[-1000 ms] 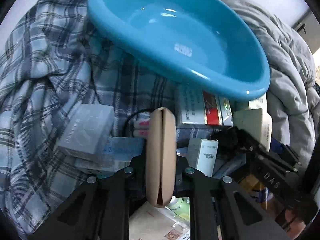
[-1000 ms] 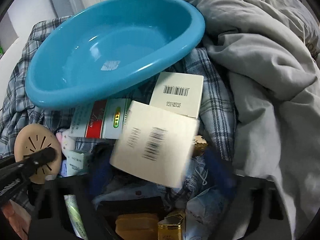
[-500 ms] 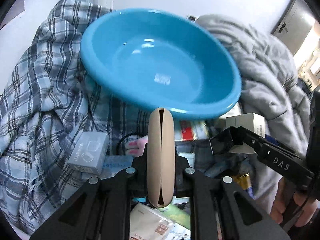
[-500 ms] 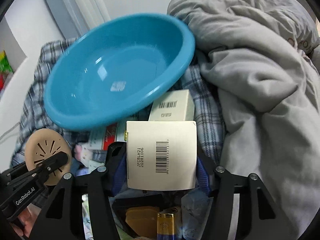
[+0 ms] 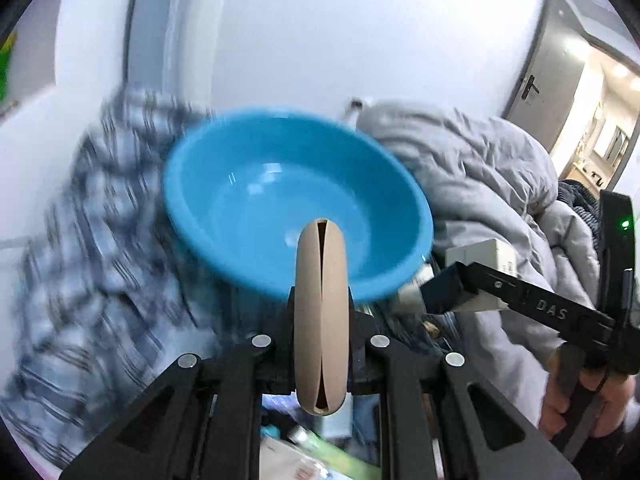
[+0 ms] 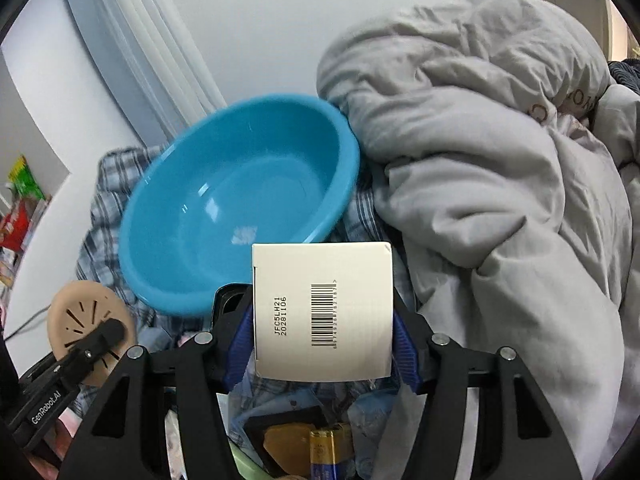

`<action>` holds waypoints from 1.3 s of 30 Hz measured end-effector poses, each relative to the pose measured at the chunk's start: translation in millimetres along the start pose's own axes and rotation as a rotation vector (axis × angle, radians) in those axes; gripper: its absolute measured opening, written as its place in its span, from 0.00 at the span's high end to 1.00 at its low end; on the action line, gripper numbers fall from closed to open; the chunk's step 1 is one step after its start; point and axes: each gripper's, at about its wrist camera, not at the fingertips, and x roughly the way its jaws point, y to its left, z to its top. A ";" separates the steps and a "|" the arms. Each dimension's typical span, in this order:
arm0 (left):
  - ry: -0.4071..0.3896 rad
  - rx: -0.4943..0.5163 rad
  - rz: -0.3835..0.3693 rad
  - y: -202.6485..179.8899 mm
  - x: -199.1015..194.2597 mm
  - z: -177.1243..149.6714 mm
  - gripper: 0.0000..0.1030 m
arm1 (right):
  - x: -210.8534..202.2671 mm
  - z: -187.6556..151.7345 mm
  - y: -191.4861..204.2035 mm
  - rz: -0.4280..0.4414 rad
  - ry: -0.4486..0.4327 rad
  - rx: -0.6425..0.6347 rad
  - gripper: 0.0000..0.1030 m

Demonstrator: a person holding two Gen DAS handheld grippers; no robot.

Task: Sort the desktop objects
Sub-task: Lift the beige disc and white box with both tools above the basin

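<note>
My left gripper (image 5: 320,344) is shut on a round beige disc (image 5: 320,312), seen edge-on, held up in front of the blue basin (image 5: 256,208). The disc's slotted face shows in the right wrist view (image 6: 86,320). My right gripper (image 6: 322,320) is shut on a white box with a barcode (image 6: 322,312), held up just below the basin's rim (image 6: 240,208). That box also shows in the left wrist view (image 5: 484,254), to the right of the basin. The basin is tilted and holds nothing.
The basin rests on a blue plaid cloth (image 5: 100,280). A grey quilt (image 6: 500,200) is heaped to the right. Below the grippers lie several small items, among them a battery (image 6: 328,452) and a brown pack (image 6: 288,444). A white wall stands behind.
Both grippers have risen and drawn back from the pile, each still holding its item. The basin now sits lower and smaller in both views, and more wall shows.
</note>
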 end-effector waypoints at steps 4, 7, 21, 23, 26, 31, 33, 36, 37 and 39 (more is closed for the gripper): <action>-0.101 0.007 -0.006 2.5 -11.5 2.4 0.84 | -18.3 -0.6 4.0 -0.001 -0.112 -0.050 0.43; -0.125 0.028 0.024 3.2 -13.3 4.2 0.84 | -29.8 -1.1 14.3 -0.002 -0.198 -0.096 0.43; -0.257 0.078 0.022 -18.8 -57.0 43.3 0.83 | -90.9 22.3 54.4 0.002 -0.392 -0.212 0.43; -0.285 0.105 0.034 -28.0 -71.0 59.6 0.84 | -111.7 34.5 62.6 0.008 -0.428 -0.213 0.43; -0.337 0.124 0.049 -37.5 -95.5 86.2 0.84 | -141.3 56.8 75.8 0.029 -0.473 -0.206 0.43; -0.465 0.083 0.004 -37.0 -137.4 125.4 0.84 | -181.3 94.4 100.5 0.057 -0.565 -0.222 0.43; -0.509 0.089 0.023 -35.8 -147.3 128.0 0.84 | -191.7 101.6 107.6 0.074 -0.613 -0.229 0.43; -0.510 0.085 0.019 -28.6 -156.5 117.2 0.84 | -196.4 96.9 110.0 0.093 -0.674 -0.225 0.43; -0.514 0.080 0.001 -24.2 -160.2 108.9 0.84 | -194.3 93.0 108.8 0.087 -0.670 -0.222 0.43; -0.519 0.066 0.017 -20.4 -165.3 102.7 0.84 | -188.1 80.4 106.2 0.090 -0.641 -0.256 0.43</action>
